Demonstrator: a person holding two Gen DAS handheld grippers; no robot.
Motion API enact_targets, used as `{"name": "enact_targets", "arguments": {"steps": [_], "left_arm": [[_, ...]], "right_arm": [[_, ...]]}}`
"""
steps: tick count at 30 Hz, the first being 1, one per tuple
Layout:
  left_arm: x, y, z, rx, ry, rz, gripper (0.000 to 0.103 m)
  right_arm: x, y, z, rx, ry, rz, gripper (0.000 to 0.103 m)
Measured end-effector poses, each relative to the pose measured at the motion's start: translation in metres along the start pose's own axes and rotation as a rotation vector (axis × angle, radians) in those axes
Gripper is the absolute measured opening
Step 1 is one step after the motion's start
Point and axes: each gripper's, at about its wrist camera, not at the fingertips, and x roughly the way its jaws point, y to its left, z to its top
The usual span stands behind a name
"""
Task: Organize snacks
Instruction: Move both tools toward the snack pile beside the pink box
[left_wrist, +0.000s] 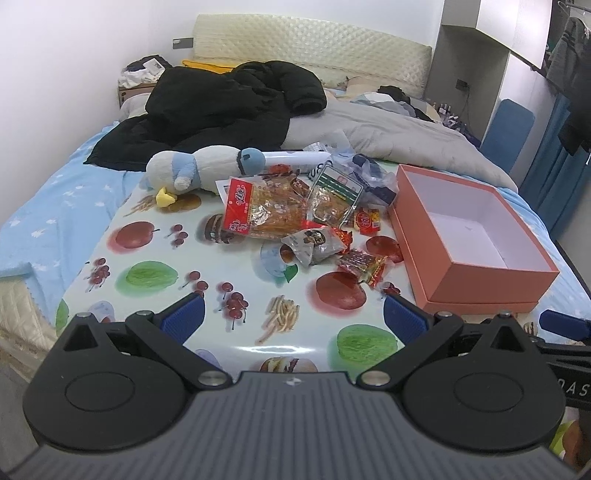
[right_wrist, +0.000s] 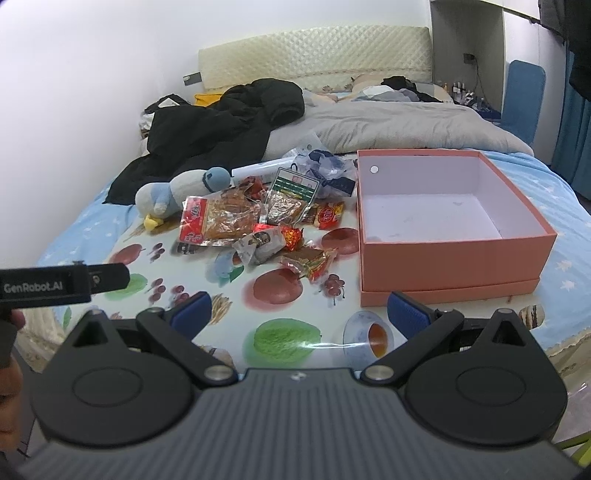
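Note:
A heap of snack packets (left_wrist: 295, 218) (right_wrist: 258, 221) lies on a fruit-print mat (left_wrist: 155, 273) (right_wrist: 280, 288) spread over the bed. The biggest is a red and clear packet (left_wrist: 255, 212) (right_wrist: 218, 219); a green-labelled one (left_wrist: 334, 195) (right_wrist: 291, 197) leans behind it. To the right stands an open, empty salmon-pink box (left_wrist: 491, 277) (right_wrist: 454, 254). My left gripper (left_wrist: 293, 317) hangs open over the mat's near edge, well short of the heap. My right gripper (right_wrist: 301, 314) is open too, just in front of the box's near left corner. Neither holds anything.
A blue and white plush toy (left_wrist: 192, 170) (right_wrist: 177, 192) lies left of the heap. Behind are a black jacket (left_wrist: 221, 107) (right_wrist: 214, 129) and a grey duvet (left_wrist: 391, 136) (right_wrist: 399, 125). The left gripper's body (right_wrist: 62, 282) shows at the right view's left edge.

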Motion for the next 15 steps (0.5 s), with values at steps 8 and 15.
{"name": "enact_targets", "arguments": {"steps": [8,15], "left_arm": [[0.0008,-0.0034,0.0002,0.006,0.006,-0.013,0.103],[0.0025,-0.0034,-0.0006,0.004,0.011,-0.019,0.103]], "right_arm": [[0.0001,-0.0019,-0.0010,0.002,0.004,0.000,0.103],[0.0001,-0.0015,-0.0013,0.002,0.006,-0.001,0.103]]}}
